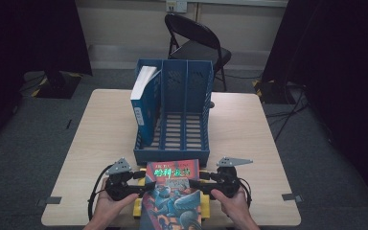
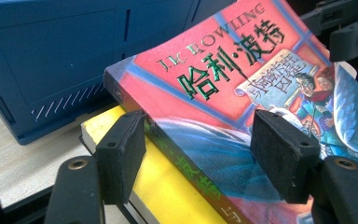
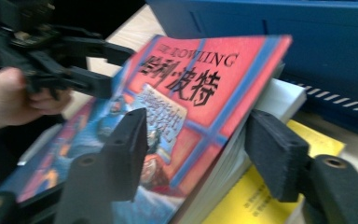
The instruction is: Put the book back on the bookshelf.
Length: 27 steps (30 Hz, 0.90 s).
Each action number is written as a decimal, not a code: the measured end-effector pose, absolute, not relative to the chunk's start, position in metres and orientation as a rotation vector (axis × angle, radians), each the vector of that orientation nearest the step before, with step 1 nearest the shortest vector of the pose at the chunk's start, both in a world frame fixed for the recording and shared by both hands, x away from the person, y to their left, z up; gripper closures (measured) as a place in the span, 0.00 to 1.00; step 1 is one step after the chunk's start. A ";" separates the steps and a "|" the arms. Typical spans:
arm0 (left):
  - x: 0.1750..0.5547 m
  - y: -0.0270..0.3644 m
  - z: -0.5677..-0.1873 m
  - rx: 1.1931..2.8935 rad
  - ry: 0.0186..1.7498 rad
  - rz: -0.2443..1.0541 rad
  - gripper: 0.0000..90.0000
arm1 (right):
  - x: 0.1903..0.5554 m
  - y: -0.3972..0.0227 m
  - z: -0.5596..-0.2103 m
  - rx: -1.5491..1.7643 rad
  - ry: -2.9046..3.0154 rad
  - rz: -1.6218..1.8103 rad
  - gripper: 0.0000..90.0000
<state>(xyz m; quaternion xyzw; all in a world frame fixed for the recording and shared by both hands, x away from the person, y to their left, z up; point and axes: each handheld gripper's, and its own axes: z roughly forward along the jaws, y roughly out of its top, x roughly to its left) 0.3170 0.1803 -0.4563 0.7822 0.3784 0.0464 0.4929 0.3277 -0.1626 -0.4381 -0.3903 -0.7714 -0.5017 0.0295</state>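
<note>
Red book (image 1: 172,191) between both grippers, left gripper (image 2: 205,154) clamping its spine edge, right gripper (image 3: 200,154) closed on its page edge

Light wooden rectangular surface (image 1: 249,129) with rounded corners, standing on grey carpet floor (image 1: 330,177). Blue plastic three-slot file rack (image 1: 184,100) sits directly on it at centre, open front toward the near edge. Flat yellow-covered book (image 1: 139,203) lies directly on the surface at the near edge, just in front of the rack. Small grey tape marks (image 1: 290,197) stick on the near left and right corners.
</note>
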 end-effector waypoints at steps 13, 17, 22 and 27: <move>0.317 0.180 -0.459 1.881 0.907 0.127 0.37 | 0.351 -0.144 -0.442 -1.214 -2.476 -1.535 0.47; 0.317 0.180 -0.459 1.880 0.908 0.122 0.37 | 0.362 -0.140 -0.442 -1.216 -2.457 -1.537 0.47; 0.316 0.180 -0.459 1.876 0.906 0.131 0.37 | 0.355 -0.141 -0.443 -1.174 -2.418 -1.518 0.50; 0.316 0.179 -0.460 1.864 0.906 0.139 0.36 | 0.346 -0.141 -0.441 -1.142 -2.421 -1.509 0.54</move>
